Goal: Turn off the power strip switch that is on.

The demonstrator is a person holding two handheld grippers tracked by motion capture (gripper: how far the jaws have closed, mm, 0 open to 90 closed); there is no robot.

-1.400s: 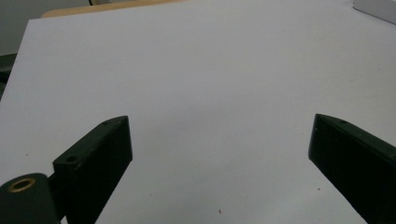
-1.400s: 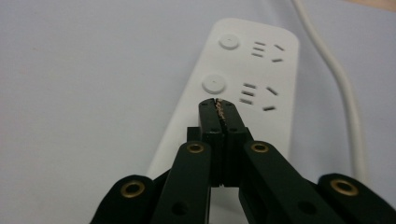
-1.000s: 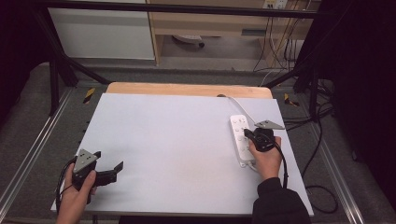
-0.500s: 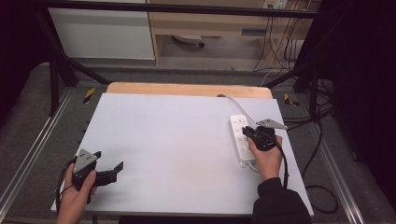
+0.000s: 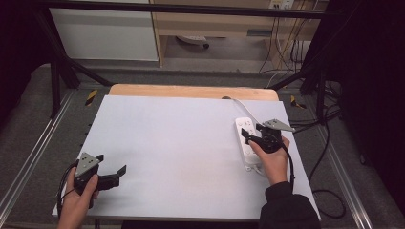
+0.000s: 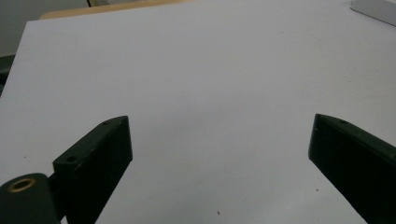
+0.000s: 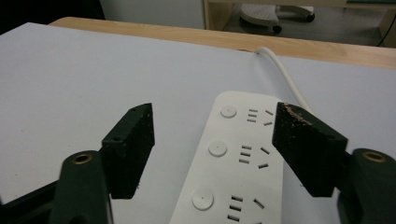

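White power strip [image 7: 233, 163] sits under your spread right claw [image 7: 212, 140], just opened; closing off-centre could press a switch or skid it.

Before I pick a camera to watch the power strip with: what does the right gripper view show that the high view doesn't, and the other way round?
Right gripper view alone: the power strip's round buttons and socket slots up close, seen between the right gripper's open jaws, which have just been opening with nothing gripped.

High view alone: both hands, the left gripper resting open at the white mat's near left corner, and the dark frame and floor around the table.

Both: the strip, its white cable, the mat and the wooden table edge.
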